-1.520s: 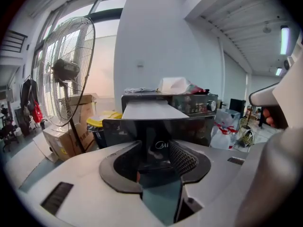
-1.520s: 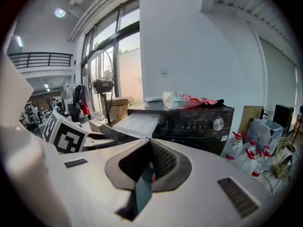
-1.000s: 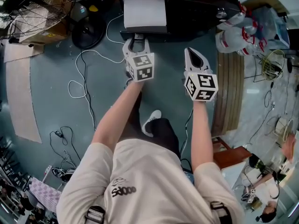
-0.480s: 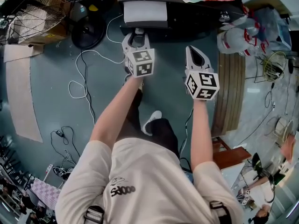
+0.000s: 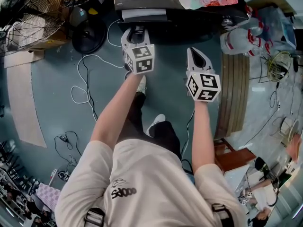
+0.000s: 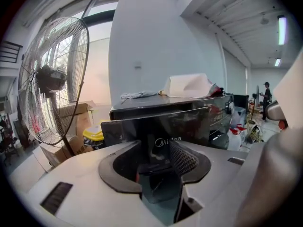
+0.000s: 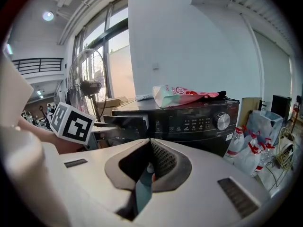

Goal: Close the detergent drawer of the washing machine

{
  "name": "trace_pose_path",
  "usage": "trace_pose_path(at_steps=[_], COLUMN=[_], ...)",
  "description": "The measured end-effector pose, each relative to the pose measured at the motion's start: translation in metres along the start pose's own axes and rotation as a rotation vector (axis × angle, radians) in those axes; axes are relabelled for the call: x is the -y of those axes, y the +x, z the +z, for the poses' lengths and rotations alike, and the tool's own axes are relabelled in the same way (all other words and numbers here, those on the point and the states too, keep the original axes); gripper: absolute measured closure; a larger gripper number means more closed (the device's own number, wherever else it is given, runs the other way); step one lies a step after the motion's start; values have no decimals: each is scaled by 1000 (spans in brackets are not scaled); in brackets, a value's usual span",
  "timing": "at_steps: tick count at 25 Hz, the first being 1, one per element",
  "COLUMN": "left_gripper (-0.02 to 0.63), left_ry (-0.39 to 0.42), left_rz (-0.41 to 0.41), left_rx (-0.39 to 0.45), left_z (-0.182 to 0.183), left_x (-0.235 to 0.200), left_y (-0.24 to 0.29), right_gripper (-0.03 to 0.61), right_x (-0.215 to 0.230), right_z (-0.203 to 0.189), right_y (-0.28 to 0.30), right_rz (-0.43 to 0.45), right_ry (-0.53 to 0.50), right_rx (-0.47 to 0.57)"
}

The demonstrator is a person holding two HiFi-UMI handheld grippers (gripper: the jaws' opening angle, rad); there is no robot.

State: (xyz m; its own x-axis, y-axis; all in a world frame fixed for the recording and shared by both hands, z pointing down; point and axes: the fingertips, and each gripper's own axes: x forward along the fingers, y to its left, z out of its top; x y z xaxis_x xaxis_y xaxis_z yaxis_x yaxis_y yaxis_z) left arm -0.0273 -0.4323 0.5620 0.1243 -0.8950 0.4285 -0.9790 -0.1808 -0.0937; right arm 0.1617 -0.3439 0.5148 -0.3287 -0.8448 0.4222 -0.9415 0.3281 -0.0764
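Where the head view looks steeply down, the black front-loading washing machine stands at the far edge, and its dark-fronted, white-lined detergent drawer juts a short way out toward the person. The grey left gripper points straight at that drawer, just on its near side, while the grey right gripper hangs further right and nearer the person, well apart from it. So the left hand is the closer one, and the drawer's sliding axis runs near to far, in line with that gripper. In the left gripper view, the left gripper has its jaws apart and opening. Nothing is clamped between them, and the drawer's glossy front panel stretches left to right just beyond the tips. Whether the tips touch it is hard to tell at this angle. In the right gripper view, the right gripper has its jaws together on nothing. The protruding drawer lies off to its far left, beside the control panel of the machine.
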Motion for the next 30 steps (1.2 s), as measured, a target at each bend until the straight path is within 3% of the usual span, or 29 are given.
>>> trace_pose_path(at_steps=[9, 15, 30], left_gripper=[428, 423, 420], left_ry=[11, -5, 48], left_rz=[29, 4, 7], left_rx=[21, -3, -4], left_z=[3, 8, 15], left_x=[-4, -7, -14], left_y=[6, 18, 36], right_gripper=[583, 583, 583], right_x=[9, 7, -4], right_z=[3, 3, 8], right_y=[6, 11, 19], right_rz=[-37, -40, -31], right_ry=[-10, -15, -8], right_rx=[-11, -20, -16])
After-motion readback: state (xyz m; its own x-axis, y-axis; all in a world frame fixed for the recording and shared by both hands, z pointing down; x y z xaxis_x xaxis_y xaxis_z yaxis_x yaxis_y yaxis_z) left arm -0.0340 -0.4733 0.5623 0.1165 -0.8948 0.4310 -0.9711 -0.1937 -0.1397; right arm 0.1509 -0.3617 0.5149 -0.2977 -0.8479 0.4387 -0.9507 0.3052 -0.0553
